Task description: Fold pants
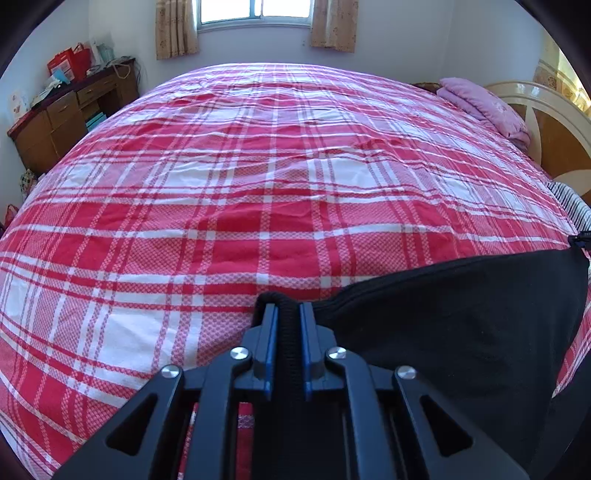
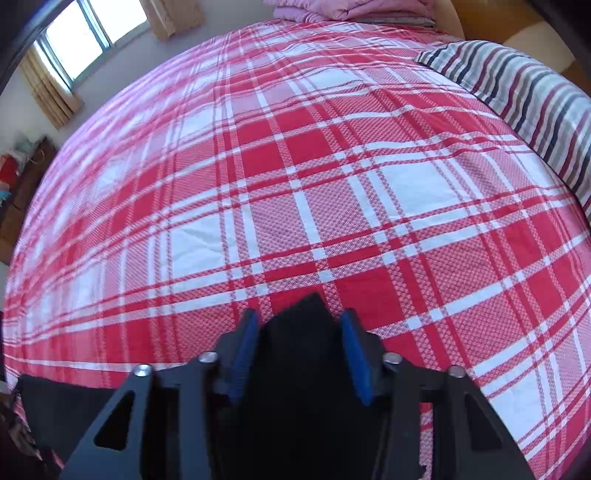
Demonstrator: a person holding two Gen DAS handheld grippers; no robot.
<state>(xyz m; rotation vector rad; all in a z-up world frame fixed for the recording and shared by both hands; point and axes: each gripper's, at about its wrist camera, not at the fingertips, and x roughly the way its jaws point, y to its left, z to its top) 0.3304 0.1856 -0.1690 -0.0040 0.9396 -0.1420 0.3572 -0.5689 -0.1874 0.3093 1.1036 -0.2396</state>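
The black pants (image 1: pixel 461 314) stretch from my left gripper toward the right over the red plaid bed (image 1: pixel 258 184). My left gripper (image 1: pixel 287 314) is shut on the pants' ribbed black edge, held just above the bedspread. In the right wrist view my right gripper (image 2: pixel 299 325) holds a bunched corner of the black pants (image 2: pixel 299 369) between its blue pads (image 2: pixel 245 350). The pads stand fairly wide apart with cloth filling the gap. More black cloth hangs at the lower left of that view.
A pink folded quilt (image 1: pixel 484 107) and a striped pillow (image 2: pixel 524 103) lie by the headboard (image 1: pixel 546 129) at the right. A wooden desk (image 1: pixel 70 114) with bags stands at the left wall. A window (image 1: pixel 255 11) is behind the bed.
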